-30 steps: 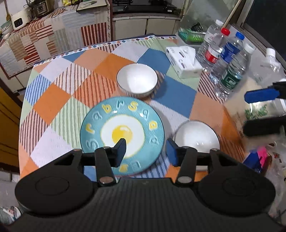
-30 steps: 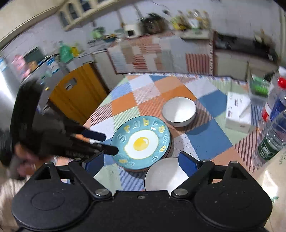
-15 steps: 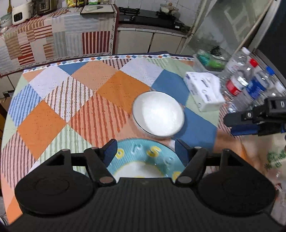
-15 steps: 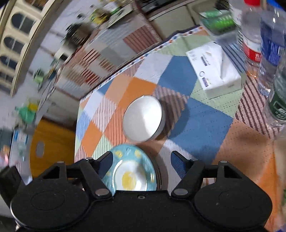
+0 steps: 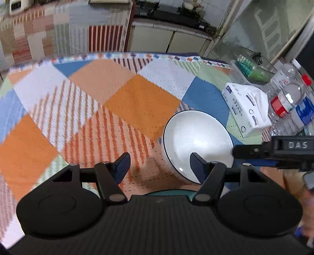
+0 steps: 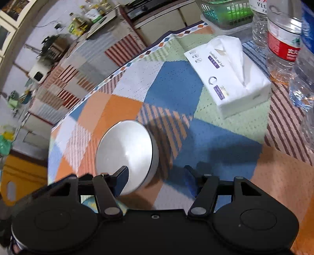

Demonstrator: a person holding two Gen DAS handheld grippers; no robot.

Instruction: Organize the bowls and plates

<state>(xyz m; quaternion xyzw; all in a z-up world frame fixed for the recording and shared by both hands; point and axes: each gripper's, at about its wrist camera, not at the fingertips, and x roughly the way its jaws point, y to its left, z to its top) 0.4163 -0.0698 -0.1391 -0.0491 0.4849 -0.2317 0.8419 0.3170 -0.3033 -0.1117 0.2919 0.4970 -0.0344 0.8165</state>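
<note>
A white bowl with a thin dark rim sits on the patchwork tablecloth. It also shows in the right wrist view. My left gripper is open and empty, its right finger over the bowl's near rim. My right gripper is open and empty, its left finger in front of the bowl's near edge. The right gripper reaches in beside the bowl in the left wrist view. A sliver of the blue plate shows just under the left gripper's body.
A white tissue pack lies right of the bowl, also in the right wrist view. Several water bottles and a green basket stand at the table's right edge. A cloth-covered counter lies beyond the table.
Both grippers have moved forward and lower toward the far bowl. The blue plate has slid almost out of both views. The right gripper now sits close beside the bowl.
</note>
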